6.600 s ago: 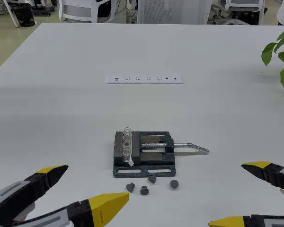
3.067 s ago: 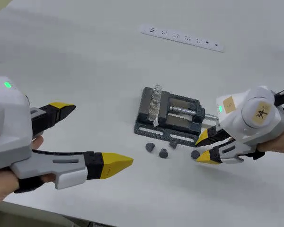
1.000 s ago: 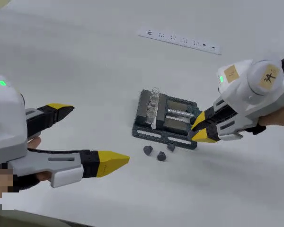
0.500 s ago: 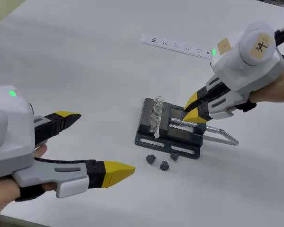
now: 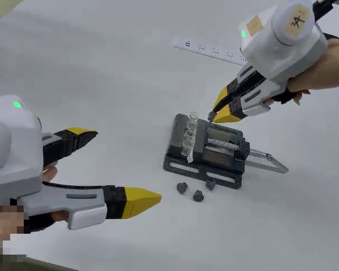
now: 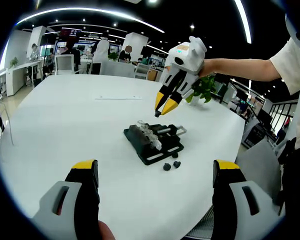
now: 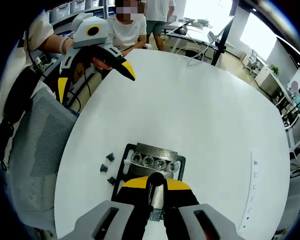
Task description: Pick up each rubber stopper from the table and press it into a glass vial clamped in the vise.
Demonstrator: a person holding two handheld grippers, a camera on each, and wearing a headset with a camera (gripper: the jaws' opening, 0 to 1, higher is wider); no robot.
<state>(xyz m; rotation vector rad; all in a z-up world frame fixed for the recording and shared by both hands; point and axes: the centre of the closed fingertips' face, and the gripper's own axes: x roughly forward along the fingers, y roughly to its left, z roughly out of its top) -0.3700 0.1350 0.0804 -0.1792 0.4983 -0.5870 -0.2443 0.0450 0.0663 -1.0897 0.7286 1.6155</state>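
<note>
A dark vise [image 5: 226,151] on the white table clamps a row of clear glass vials [image 5: 188,135]. My right gripper [image 5: 217,113] hovers just above and to the right of the vials, shut on a grey rubber stopper [image 5: 211,117]. In the right gripper view the stopper [image 7: 156,178] sits between the yellow tips, right over the vials [image 7: 155,161]. Three more stoppers [image 5: 196,195] lie on the table in front of the vise. My left gripper [image 5: 118,165] is open at the lower left, well away from the vise [image 6: 152,142].
The vise's metal handle [image 5: 269,161] sticks out to the right. A white power strip [image 5: 208,50] lies further back on the table [image 5: 101,68]. A person stands beyond the table in the right gripper view.
My right gripper took one stopper off the table, rose with it and moved back over the vise to the vials. Four loose stoppers became three. The left gripper stayed open in place.
</note>
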